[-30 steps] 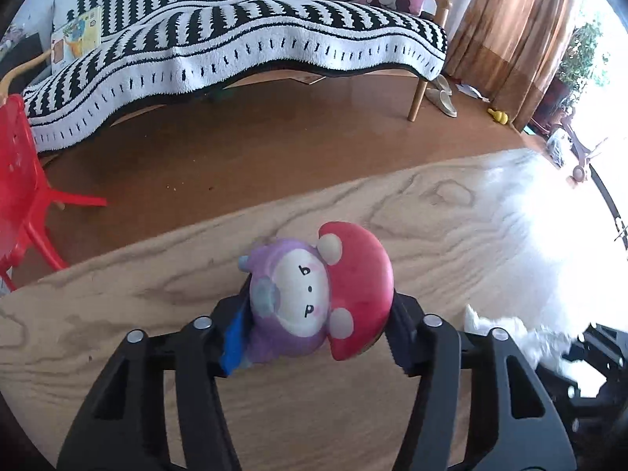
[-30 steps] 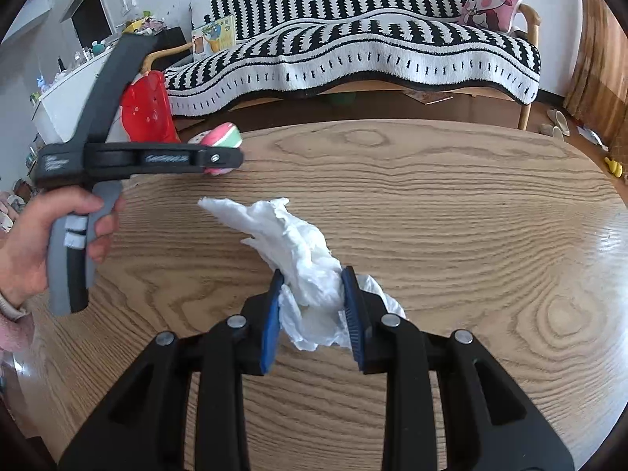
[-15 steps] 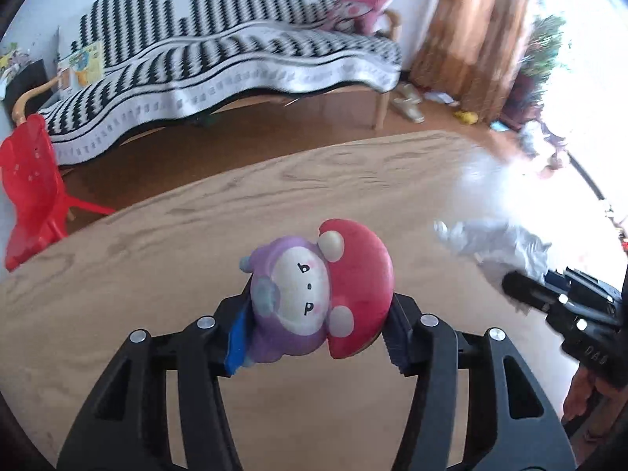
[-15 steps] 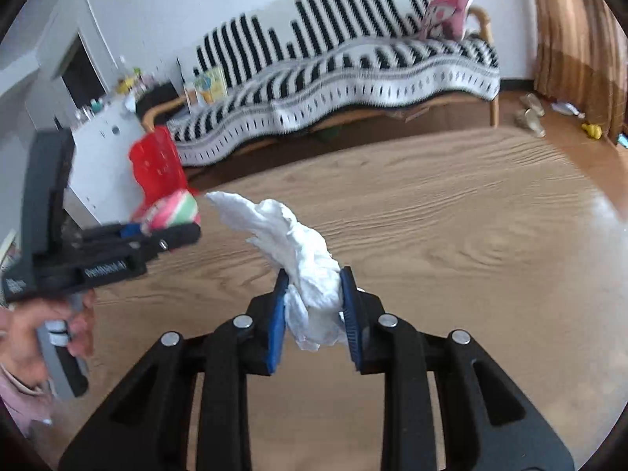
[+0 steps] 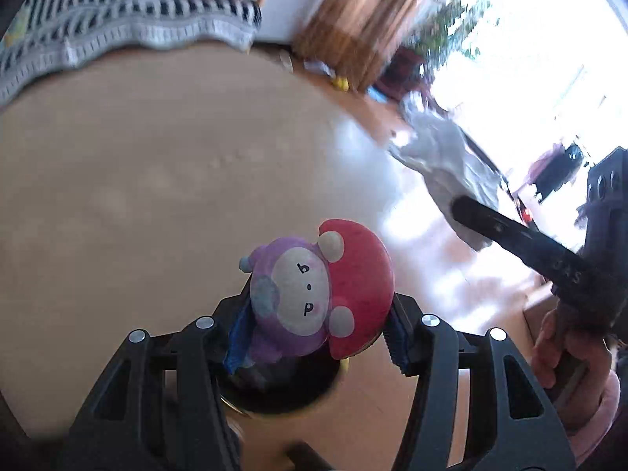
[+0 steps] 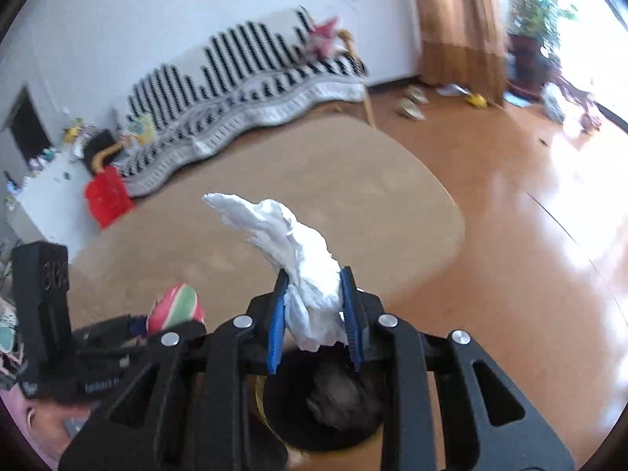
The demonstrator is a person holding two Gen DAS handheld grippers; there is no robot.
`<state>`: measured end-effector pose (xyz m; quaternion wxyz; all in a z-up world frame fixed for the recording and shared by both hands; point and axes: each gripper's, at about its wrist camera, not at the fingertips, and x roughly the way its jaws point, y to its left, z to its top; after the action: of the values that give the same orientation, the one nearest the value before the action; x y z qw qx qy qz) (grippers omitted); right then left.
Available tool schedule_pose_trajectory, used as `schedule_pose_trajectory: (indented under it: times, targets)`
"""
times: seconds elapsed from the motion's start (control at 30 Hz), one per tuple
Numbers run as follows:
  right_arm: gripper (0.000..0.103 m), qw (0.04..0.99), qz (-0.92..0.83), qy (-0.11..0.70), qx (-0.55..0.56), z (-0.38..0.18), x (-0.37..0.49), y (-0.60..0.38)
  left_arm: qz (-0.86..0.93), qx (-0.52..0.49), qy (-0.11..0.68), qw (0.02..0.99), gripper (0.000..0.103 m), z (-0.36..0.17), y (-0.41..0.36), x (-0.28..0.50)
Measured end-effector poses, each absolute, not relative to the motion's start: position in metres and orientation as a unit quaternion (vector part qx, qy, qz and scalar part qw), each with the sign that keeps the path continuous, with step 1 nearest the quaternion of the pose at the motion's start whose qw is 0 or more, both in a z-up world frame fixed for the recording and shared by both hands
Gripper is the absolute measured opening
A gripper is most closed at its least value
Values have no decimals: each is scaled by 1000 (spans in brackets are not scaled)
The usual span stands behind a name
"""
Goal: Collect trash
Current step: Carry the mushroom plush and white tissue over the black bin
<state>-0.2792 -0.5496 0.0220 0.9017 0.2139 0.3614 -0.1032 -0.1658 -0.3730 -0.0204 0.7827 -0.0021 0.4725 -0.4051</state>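
Note:
My left gripper (image 5: 314, 337) is shut on a purple and red mushroom toy (image 5: 318, 294), held above the dark opening of a bin (image 5: 274, 388) with a yellowish rim. My right gripper (image 6: 314, 314) is shut on a crumpled white tissue (image 6: 302, 271) that sticks up from its blue pads, also over the bin's dark mouth (image 6: 325, 404). In the left wrist view the tissue (image 5: 443, 157) and the right gripper's black finger (image 5: 510, 235) show at the right, held by a hand (image 5: 565, 345). In the right wrist view the left gripper with the toy (image 6: 176, 306) sits at the lower left.
The round wooden table (image 6: 274, 204) lies behind both grippers, its edge just past the bin. A sofa with a black and white striped cover (image 6: 251, 94) stands by the wall, a red chair (image 6: 106, 196) to its left. Brown curtains (image 6: 455, 19) and bright floor (image 6: 530, 196) lie to the right.
Both grippers swept quickly off the table top toward its edge and now hang over the bin. The toy and the tissue stayed gripped. The views have blurred and swung toward the window.

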Motion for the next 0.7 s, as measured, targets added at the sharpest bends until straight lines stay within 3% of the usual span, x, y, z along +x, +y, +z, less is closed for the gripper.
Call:
schedule_pose_trajectory:
  times: [0.17, 0.33, 0.7]
  targets:
    - [26, 862, -114, 401, 289, -53, -305, -562, -384, 44, 532, 754, 55, -89, -401, -210]
    - [26, 823, -113, 450, 326, -114, -298, -562, -343, 81, 591, 726, 54, -152, -415, -202]
    - [26, 822, -99, 467, 312, -122, -279, -553, -333, 75, 585, 736, 54, -150, -414, -190]
